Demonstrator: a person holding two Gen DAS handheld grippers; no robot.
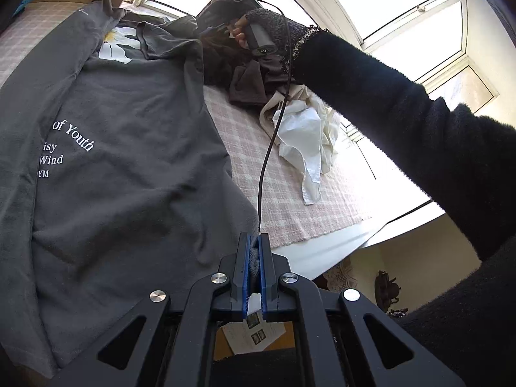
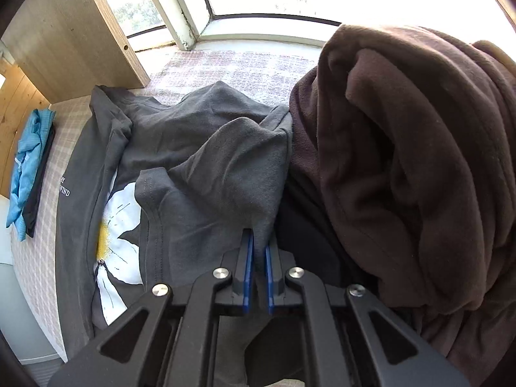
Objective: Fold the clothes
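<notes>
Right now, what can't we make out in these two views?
- Left wrist view: the grey T-shirt's print is cut off by a fold; only "of Youth" and part-words read.
- Left wrist view: the paper under the left gripper is too small to read.
- Right wrist view: the brown garment hides everything behind it.

Garments, by count:
- grey printed T-shirt (image 1: 129,135): one
- brown fleece garment (image 2: 403,167): one
- white cloth (image 1: 306,135): one
- blue garment (image 2: 27,161): one
- tongs: two, left tongs (image 1: 254,242), right tongs (image 2: 259,242)
</notes>
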